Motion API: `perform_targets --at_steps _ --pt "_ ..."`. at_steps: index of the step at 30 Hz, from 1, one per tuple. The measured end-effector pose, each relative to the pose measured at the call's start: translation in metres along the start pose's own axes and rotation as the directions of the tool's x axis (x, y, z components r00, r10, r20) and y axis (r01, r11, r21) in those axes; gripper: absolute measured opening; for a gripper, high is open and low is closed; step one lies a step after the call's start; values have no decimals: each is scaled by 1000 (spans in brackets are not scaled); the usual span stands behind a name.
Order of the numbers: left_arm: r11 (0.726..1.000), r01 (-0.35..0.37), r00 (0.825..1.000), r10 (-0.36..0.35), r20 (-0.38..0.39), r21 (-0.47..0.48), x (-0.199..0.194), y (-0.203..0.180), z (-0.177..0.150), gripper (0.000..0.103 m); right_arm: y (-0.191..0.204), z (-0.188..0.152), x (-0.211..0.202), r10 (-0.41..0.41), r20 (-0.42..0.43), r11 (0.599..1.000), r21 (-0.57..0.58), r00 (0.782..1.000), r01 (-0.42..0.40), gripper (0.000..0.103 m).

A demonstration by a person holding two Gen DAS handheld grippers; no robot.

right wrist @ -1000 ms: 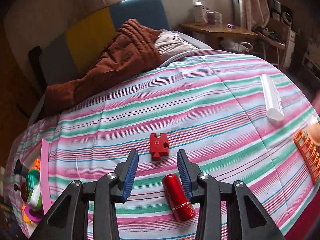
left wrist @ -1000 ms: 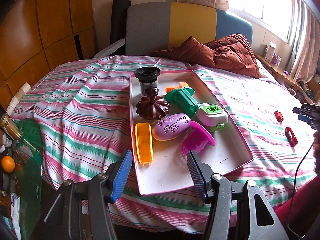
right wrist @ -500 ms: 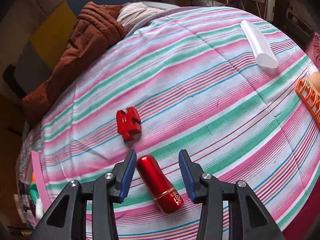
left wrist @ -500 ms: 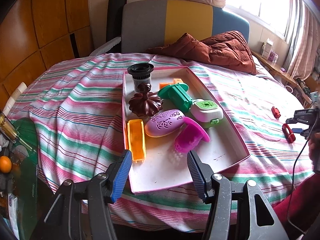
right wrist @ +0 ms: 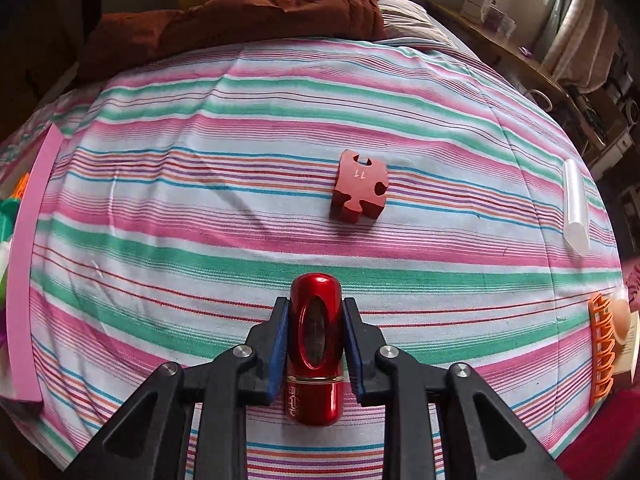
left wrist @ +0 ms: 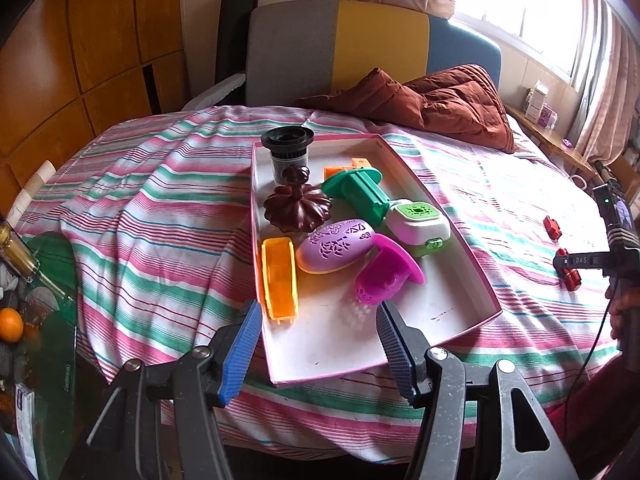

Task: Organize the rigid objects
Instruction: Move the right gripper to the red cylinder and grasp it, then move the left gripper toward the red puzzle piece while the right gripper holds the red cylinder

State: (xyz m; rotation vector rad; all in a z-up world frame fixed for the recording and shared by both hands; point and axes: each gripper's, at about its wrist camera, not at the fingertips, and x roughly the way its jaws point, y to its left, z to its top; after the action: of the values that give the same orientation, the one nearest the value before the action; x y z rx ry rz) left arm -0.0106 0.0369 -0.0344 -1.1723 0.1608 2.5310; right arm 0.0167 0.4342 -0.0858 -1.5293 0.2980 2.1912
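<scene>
My right gripper is shut on a shiny red capsule-shaped case that lies on the striped bedcover. A red puzzle-shaped block lies just beyond it. My left gripper is open and empty over the near end of a pink-rimmed white tray. The tray holds several plastic items: an orange box, a purple oval case, a magenta strainer, a green piece and a brown lid. The right gripper also shows at the far right of the left wrist view.
A clear tube and an orange rack lie at the right edge of the bed. A brown quilt is bunched at the headboard. A glass side table with a bottle and an orange stands at the left.
My right gripper has moved down and forward over the red case and closed on it. My left gripper has drifted slightly and stays open.
</scene>
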Motion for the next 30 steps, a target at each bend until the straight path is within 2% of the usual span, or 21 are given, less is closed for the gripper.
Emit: perform_targets --at_steps 6,10,15,18,24,30 --pt "1000 10 1000 -10 11 1 -2 1 0 60 -4 10 5 69 -93 988 -129 993 -80 25" --pt "1000 11 1000 -11 12 11 -3 -1 2 60 -9 8 6 100 -93 987 -114 991 -110 26" --pt "1000 6 1000 -6 16 19 -4 -4 4 60 -10 2 4 93 -36 991 -96 995 -96 25" --pt "1000 -2 1000 1 16 23 -4 -6 6 60 -10 1 2 43 -14 995 -93 999 -44 25" --pt "999 -12 1000 12 18 32 -3 -11 10 60 -35 10 6 -2 -26 1000 18 1000 3 25" --pt "998 6 999 -9 39 67 -6 -25 17 60 -26 7 4 -44 -19 999 -31 999 44 25"
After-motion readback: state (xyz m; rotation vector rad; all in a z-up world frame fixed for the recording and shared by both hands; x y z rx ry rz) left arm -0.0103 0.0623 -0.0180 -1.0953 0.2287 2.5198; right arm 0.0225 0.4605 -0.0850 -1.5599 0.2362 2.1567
